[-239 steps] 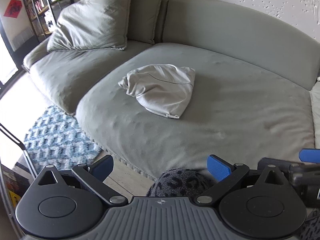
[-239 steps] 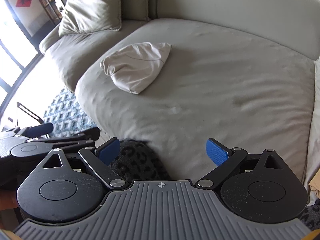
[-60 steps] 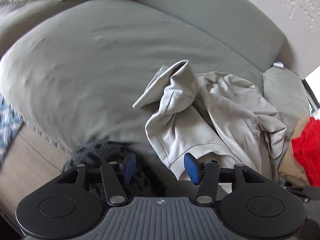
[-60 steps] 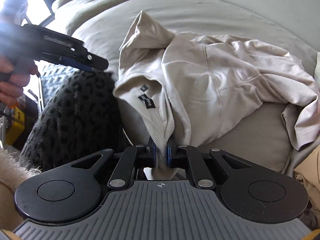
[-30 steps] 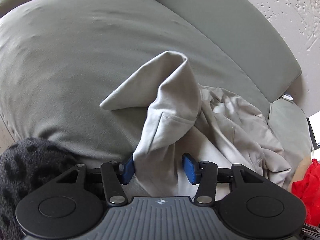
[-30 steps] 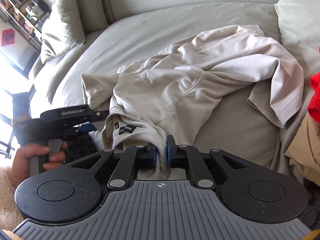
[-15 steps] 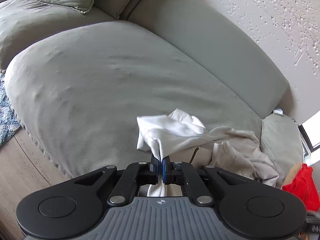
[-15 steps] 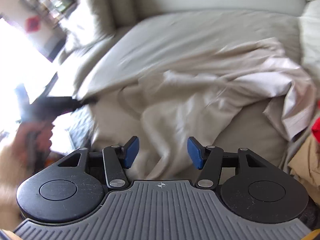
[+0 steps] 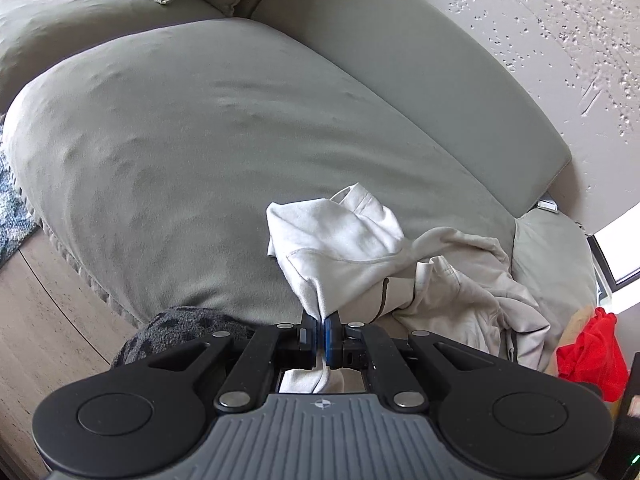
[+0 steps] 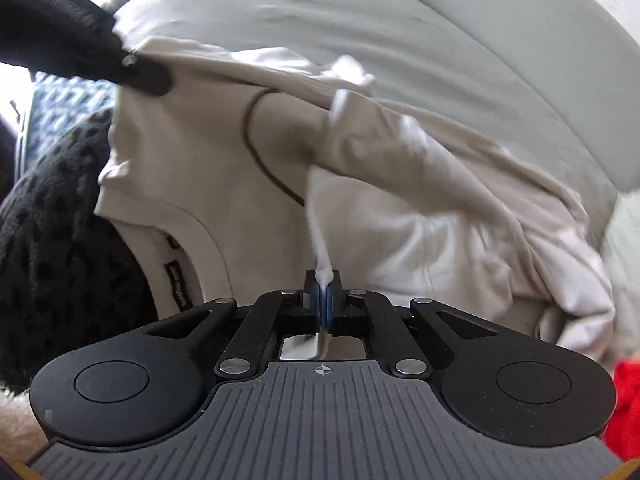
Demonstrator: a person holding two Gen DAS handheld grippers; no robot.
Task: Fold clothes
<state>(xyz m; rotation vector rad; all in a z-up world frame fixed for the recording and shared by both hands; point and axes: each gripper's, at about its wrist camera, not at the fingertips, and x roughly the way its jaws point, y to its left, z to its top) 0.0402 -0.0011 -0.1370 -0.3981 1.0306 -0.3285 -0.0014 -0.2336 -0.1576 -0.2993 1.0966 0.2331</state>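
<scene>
left wrist: my left gripper (image 9: 321, 330) pinches a fold of the beige shirt (image 9: 360, 248), lifting it off the sofa (image 9: 200, 120) to spread it. right wrist: my right gripper (image 10: 322, 289) clamps another edge, so the cloth stretches between both.

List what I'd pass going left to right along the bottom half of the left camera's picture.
Patterned rug → wooden floor → dark spotted fabric → left gripper pinching the beige shirt → red cloth.
</scene>
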